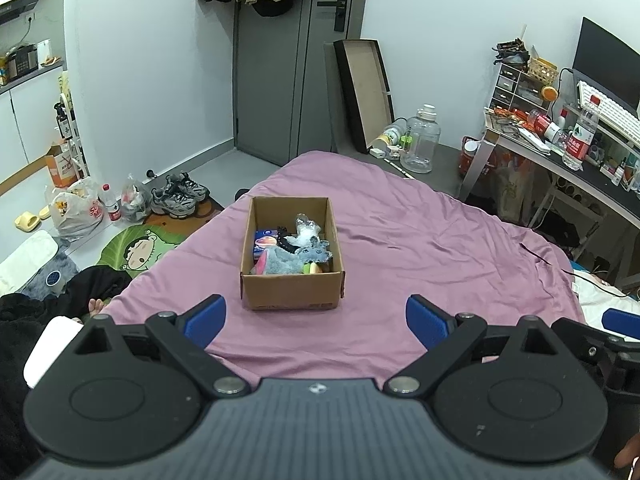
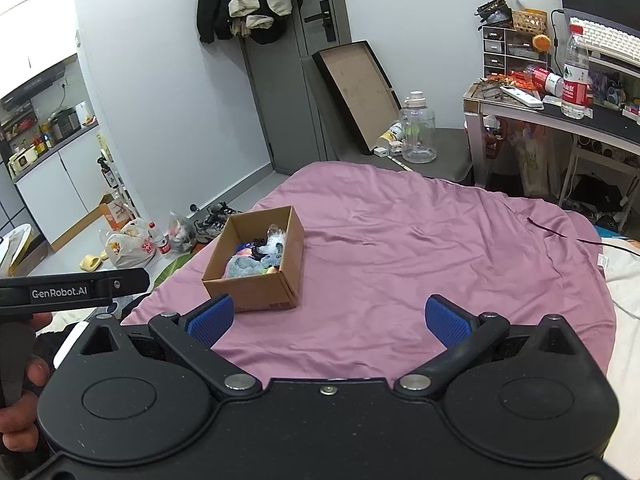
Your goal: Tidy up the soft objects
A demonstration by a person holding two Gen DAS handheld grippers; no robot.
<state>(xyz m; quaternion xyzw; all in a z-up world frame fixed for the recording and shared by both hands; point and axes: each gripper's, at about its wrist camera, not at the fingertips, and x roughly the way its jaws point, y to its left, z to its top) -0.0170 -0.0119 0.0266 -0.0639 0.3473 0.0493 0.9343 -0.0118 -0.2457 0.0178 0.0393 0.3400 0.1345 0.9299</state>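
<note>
An open cardboard box [image 1: 292, 291] stands on the purple bedsheet [image 1: 392, 248], also in the right wrist view [image 2: 260, 290]. Inside lie a grey plush toy [image 1: 294, 258], a crumpled clear bag [image 1: 306, 229], a blue packet [image 1: 266, 240] and other small soft items [image 2: 256, 258]. My left gripper [image 1: 316, 320] is open and empty, just short of the box's near wall. My right gripper [image 2: 328, 320] is open and empty, to the right of the box and nearer me. The left gripper's body [image 2: 72, 290] shows at the right wrist view's left edge.
A desk [image 1: 560, 148] crowded with bottles and a keyboard stands at the right. A big clear jug [image 1: 420, 140] and a leaning tray [image 1: 366, 92] are beyond the bed. Shoes [image 1: 178, 196], bags and a mat lie on the floor at the left. A cable [image 2: 560, 234] crosses the sheet's right side.
</note>
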